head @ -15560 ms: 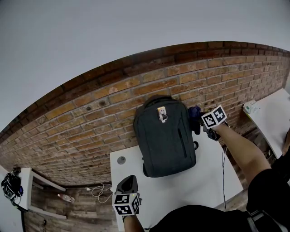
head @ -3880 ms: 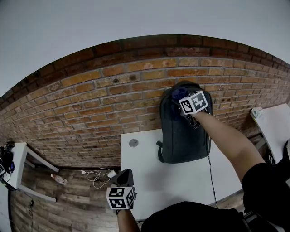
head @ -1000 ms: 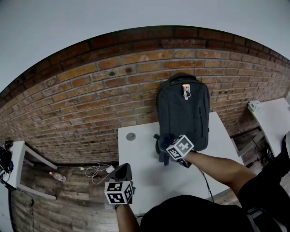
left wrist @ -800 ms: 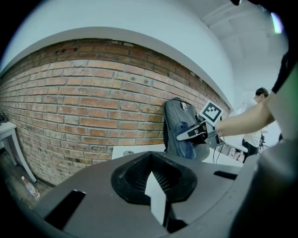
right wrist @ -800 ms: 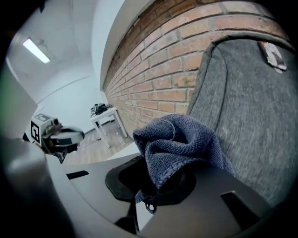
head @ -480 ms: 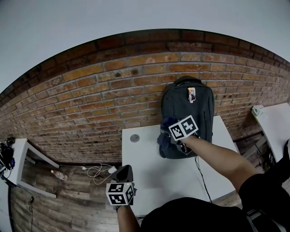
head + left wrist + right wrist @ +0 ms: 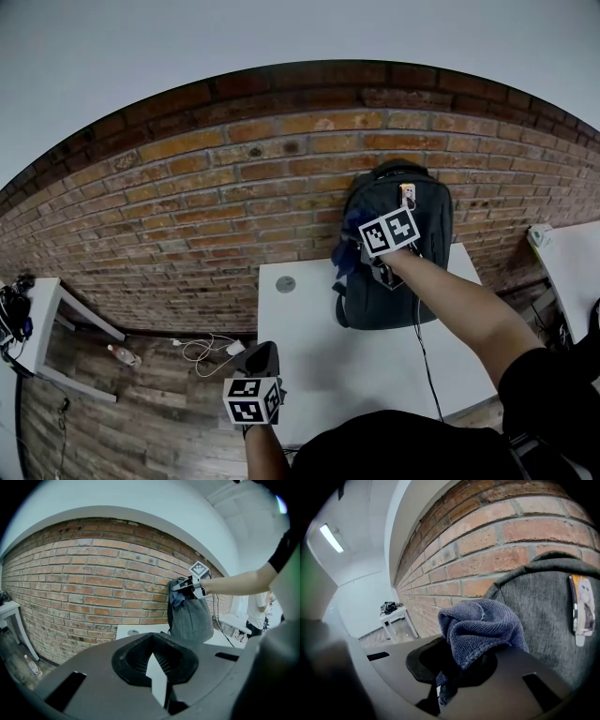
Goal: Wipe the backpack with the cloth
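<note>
Because your right tool [image 7: 457, 670] is clamped on only a bunched fold of the cloth [image 7: 480, 625], with most of the wad bulging past the jaws, a hard drag across the coarse fabric could pull it free. The wad sits high on the upper left of the backpack [image 7: 431, 216], which stands upright on the tabletop [image 7: 319, 347] with its back to the brick wall [image 7: 234, 187]. Nothing else braces it, so a sideways shove up there could probably skid or topple it along the wall. The small tag [image 7: 581, 611] hanging near the top could snag the cloth, and the cable [image 7: 419, 337] trailing under your right arm may catch on the bag's lower corner. You have no room behind, since the wall is right there. Open tabletop lies in front and to the left, bare but for a small disc [image 7: 286, 284]. Your left tool [image 7: 258, 361], jaws together on nothing, hangs by the tabletop's front left corner, well apart from the bag and free to steady it.
</note>
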Available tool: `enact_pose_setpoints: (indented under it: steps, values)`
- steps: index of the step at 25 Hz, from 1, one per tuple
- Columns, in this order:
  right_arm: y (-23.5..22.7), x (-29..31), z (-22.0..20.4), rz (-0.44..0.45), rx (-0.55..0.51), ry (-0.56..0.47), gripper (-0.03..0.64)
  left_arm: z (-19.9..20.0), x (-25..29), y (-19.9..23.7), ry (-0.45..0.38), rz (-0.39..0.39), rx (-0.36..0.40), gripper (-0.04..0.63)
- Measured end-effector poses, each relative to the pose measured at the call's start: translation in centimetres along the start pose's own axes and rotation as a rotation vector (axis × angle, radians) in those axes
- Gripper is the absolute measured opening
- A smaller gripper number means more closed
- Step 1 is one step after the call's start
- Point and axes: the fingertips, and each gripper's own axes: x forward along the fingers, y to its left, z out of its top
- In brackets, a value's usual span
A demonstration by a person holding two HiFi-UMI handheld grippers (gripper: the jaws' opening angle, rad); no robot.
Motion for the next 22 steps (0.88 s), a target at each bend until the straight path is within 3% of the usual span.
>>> enact_pose_setpoints:
  steps: [7, 15, 22]
  values:
    - [-0.8, -0.1, 3.4, -0.041, -0.047, -0.042, 0.037, -0.3, -0.5, 0.8, -0.006, 0.027, -0.015, -0.011]
    - [-1.3, -1.2, 9.8, -0.175, -0.045, -0.240, 0.037, -0.5, -0.3, 0.5, 0.003, 0.028, -0.014, -0.011]
    - [-4.4, -0.5, 11.8, -0.324, 0.005, -0.215, 0.037, -0.8, -0.7, 1.0, 0.003, 0.043, -0.026, -0.011]
